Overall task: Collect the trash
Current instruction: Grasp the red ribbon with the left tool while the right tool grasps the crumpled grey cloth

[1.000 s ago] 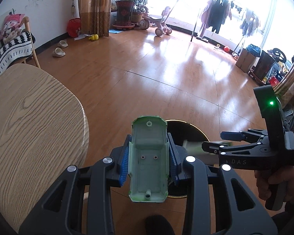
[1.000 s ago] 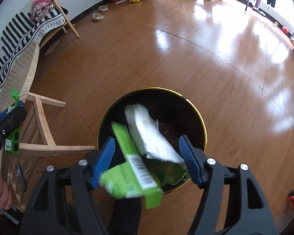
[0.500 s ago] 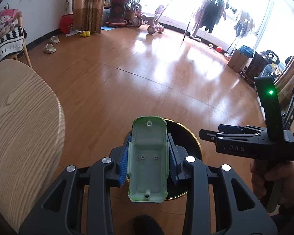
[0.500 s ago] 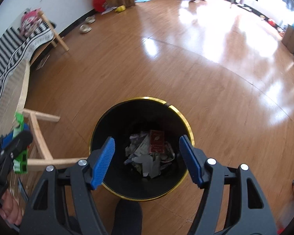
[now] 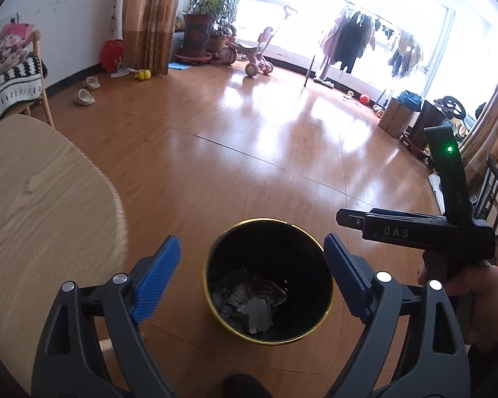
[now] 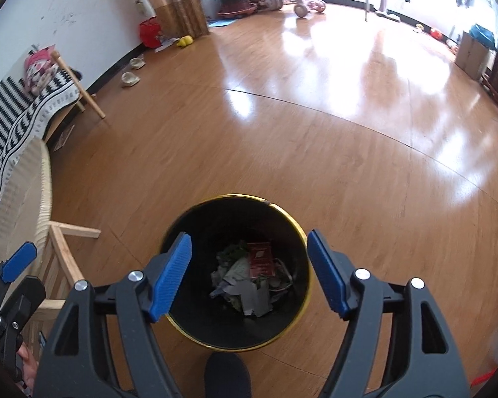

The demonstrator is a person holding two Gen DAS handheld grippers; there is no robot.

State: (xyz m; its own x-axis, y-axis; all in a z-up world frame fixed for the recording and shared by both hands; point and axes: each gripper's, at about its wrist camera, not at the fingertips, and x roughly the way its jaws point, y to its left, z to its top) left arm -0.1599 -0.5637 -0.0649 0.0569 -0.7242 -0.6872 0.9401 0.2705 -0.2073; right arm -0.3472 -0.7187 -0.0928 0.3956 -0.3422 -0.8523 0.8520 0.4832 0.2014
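Left wrist view showed the left gripper (image 5: 251, 273) with its jaws opening wide and nothing between them; the pale green plastic shell it had clamped half a second before was gone, presumably dropped into the black, gold-rimmed bin (image 5: 215, 258) at lower centre, though it could not be picked out among the crumpled trash (image 5: 252, 298) at the bottom. The right gripper (image 6: 249, 273) was also spreading, empty, over the same bin. Both loads looked delivered; whatever trash remained lay elsewhere.
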